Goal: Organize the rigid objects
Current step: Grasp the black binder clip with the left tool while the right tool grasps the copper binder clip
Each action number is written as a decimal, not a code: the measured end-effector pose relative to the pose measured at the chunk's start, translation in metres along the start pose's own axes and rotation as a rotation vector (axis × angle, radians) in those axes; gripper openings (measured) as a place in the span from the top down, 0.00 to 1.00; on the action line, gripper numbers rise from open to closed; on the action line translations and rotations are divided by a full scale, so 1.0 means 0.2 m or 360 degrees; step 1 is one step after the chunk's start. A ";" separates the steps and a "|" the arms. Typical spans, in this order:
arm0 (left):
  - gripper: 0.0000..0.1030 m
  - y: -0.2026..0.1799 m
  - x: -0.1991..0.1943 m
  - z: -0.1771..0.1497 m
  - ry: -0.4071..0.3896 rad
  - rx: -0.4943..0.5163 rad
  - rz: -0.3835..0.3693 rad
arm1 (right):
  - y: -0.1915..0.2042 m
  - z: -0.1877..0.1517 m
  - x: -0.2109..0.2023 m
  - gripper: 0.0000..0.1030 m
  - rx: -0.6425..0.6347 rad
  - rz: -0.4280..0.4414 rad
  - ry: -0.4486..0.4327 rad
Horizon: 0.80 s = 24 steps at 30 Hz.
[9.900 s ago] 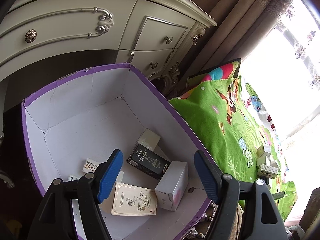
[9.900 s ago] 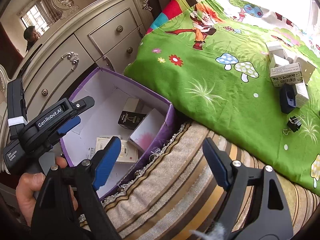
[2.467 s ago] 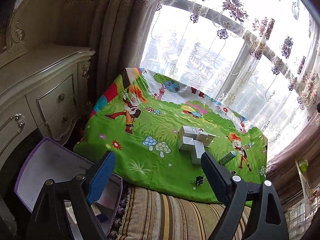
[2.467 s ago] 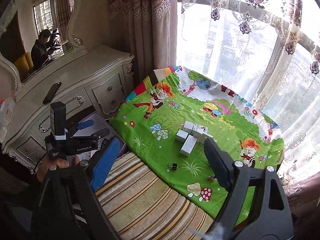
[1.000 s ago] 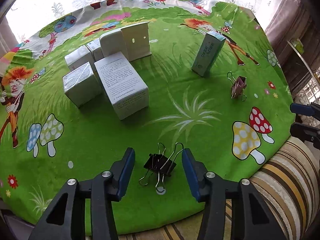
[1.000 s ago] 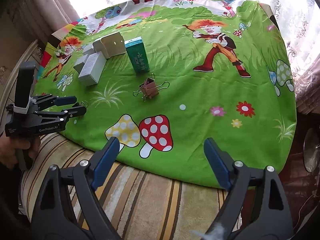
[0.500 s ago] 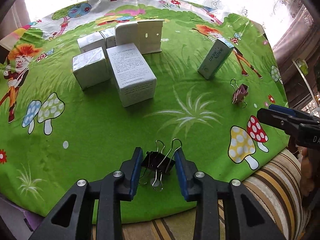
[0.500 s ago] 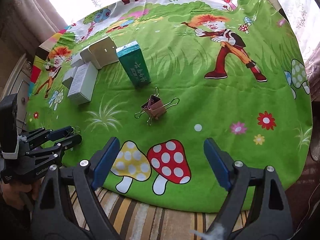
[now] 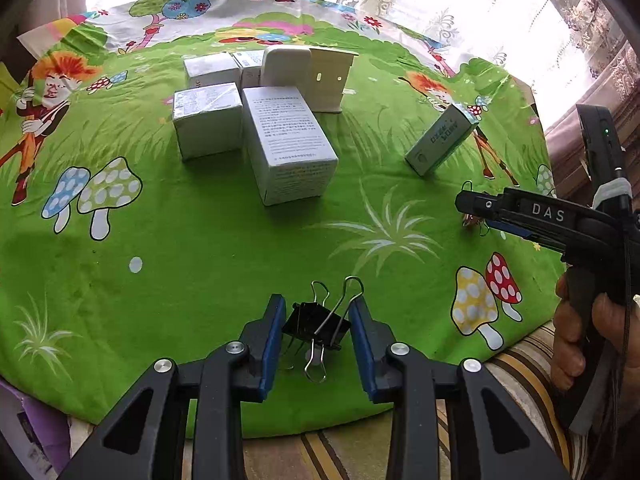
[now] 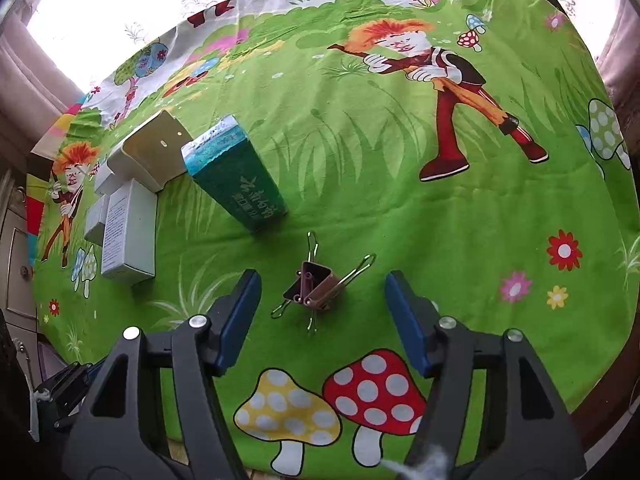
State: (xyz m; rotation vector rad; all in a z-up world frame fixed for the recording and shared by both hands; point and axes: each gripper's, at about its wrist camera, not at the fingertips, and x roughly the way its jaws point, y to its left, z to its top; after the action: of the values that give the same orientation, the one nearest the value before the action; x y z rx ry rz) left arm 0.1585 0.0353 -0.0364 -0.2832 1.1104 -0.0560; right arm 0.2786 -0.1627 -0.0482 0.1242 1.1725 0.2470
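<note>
Left wrist: hand-held gripper (image 9: 317,326) newly clamped.

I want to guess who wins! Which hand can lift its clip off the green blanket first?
Left, probably. The left gripper is already shut on the black clip. The right gripper is closing, but its pads are clear of the brown clip lying on the blanket.

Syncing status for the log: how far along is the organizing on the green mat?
Done: nothing shown put away.
In hand: left hand-held gripper shut on the black binder clip; right hand-held gripper closing around the bronze binder clip, pads not touching.
Left: white boxes, teal box.
</note>
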 end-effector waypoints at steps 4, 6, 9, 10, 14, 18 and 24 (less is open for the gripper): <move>0.67 0.01 -0.01 -0.01 -0.0011 -0.0026 -0.0007 | 0.00 0.00 0.00 0.67 0.0010 0.0042 -0.0015; 0.67 0.02 -0.02 -0.01 -0.0021 -0.0042 -0.0009 | 0.00 -0.02 -0.01 0.73 0.0007 0.0051 -0.0015; 0.67 0.03 -0.05 -0.02 -0.0052 -0.0076 -0.0008 | 0.02 -0.05 -0.02 0.76 0.0003 0.0070 -0.0009; 0.67 0.04 -0.06 -0.02 -0.0064 -0.0089 -0.0006 | 0.03 -0.07 -0.03 0.77 0.0002 0.0081 -0.0004; 0.67 0.06 -0.12 -0.05 -0.0128 -0.0151 0.0009 | 0.09 -0.12 -0.07 0.80 -0.0015 0.0127 -0.0009; 0.67 0.10 -0.19 -0.09 -0.0188 -0.0234 0.0022 | 0.19 -0.19 -0.12 0.80 -0.0080 0.0173 -0.0026; 0.67 0.16 -0.29 -0.16 -0.0252 -0.0346 0.0005 | 0.30 -0.28 -0.18 0.80 -0.0170 0.0228 -0.0047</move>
State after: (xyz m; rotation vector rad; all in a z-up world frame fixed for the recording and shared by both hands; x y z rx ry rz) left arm 0.1021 0.0704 -0.0071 -0.4723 0.9604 0.0895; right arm 0.2064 -0.1156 -0.0244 0.1177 1.1199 0.4322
